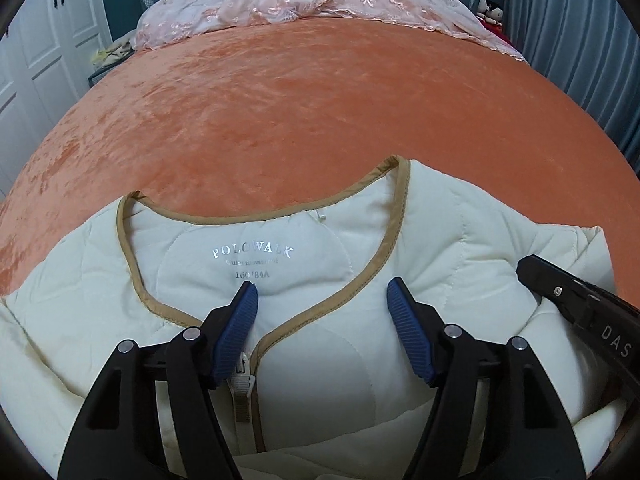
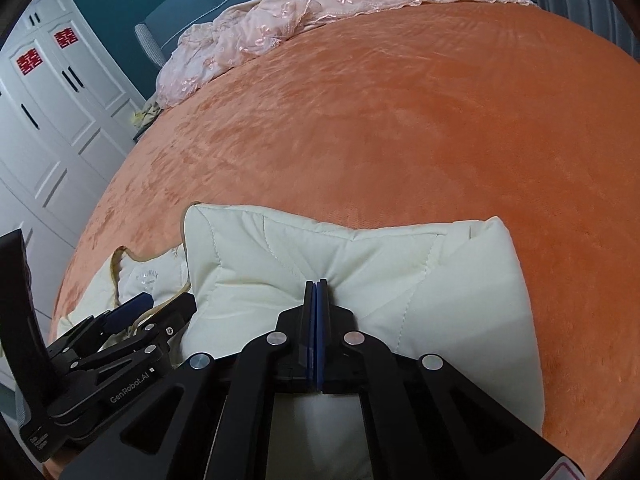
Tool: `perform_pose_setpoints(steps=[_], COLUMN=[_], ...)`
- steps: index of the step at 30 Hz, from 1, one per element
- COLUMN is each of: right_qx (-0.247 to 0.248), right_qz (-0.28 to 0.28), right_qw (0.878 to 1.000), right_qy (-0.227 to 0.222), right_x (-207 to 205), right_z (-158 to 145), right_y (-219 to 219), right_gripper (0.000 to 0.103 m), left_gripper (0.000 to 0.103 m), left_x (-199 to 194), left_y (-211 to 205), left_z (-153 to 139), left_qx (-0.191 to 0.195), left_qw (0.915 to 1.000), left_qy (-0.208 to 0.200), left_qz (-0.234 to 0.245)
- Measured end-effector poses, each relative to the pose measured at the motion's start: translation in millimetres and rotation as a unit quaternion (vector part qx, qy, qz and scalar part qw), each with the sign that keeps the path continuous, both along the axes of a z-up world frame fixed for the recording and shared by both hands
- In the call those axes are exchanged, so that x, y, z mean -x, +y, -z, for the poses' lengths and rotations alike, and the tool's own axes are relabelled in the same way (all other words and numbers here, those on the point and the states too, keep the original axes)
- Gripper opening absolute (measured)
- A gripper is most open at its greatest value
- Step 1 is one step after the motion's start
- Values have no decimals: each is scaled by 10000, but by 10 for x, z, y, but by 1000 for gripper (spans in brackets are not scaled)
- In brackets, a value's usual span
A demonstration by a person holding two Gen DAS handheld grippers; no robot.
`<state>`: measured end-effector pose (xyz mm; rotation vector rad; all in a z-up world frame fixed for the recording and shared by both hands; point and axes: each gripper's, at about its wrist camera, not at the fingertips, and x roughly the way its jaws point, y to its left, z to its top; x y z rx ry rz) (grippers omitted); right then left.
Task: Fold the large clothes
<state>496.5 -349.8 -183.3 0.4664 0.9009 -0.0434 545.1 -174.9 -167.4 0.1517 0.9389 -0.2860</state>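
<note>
A cream quilted jacket (image 1: 460, 240) with tan trim lies collar-up on the orange bedspread (image 1: 320, 100), its printed neck label showing. My left gripper (image 1: 320, 286) hovers open over the neckline, blue pads either side of the zip top, nothing between them. It also shows at the left of the right wrist view as the left gripper (image 2: 160, 304). My right gripper (image 2: 317, 282) is shut, its tips pinching a folded-over part of the jacket (image 2: 440, 280) where the cloth puckers. In the left wrist view the right gripper (image 1: 520, 266) reaches in over the jacket's right shoulder.
A pink lace cover (image 1: 280, 4) is bunched along the head of the bed. White wardrobe doors (image 1: 36, 60) stand to the left and a grey-blue curtain (image 1: 580, 40) to the right. A plush toy (image 1: 490, 12) sits in the far right corner.
</note>
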Motion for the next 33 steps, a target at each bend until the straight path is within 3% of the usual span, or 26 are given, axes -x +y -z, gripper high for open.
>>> perform_pose_setpoints(steps=[12, 17, 19, 20, 21, 23, 26, 29, 33], right_qx=[143, 95, 539, 814, 960, 1087, 1461, 2255, 3017], right_qz=[312, 524, 1035, 1240, 1271, 868, -144, -591, -766], right_qw=[9990, 9982, 9930, 9886, 9862, 9873, 9886, 9724, 9494], right_qy=[-291, -276, -162, -259, -459, -767, -324, -18, -423], right_x=[-7, 20, 99, 172, 252, 342, 204, 123, 258], right_z=[50, -4, -184, -339, -508, -832, -1008, -1176, -1644], right_y=[-5, -71, -102, -76, -29, 172, 697, 1193, 1542], right_gripper=[0, 0, 0, 7, 7, 7, 6, 5, 6], left_gripper=[70, 71, 70, 70, 70, 70, 66, 63, 63], left_x=[-18, -13, 23, 63, 95, 123, 109, 93, 109], left_y=[38, 148, 339, 476, 619, 876, 1176, 1307, 1322], left_z=[46, -88, -284, -407, -512, -649, -675, -625, -451], left_qx=[80, 227, 294, 323, 341, 194, -107, -244, -377], left_qw=[9996, 9991, 9970, 9958, 9952, 9957, 9975, 9986, 9990], left_qy=[-248, -258, -424, -546, -609, -635, -420, -164, 16], left_qz=[-100, -266, -574, -661, -680, -651, -554, -428, -229])
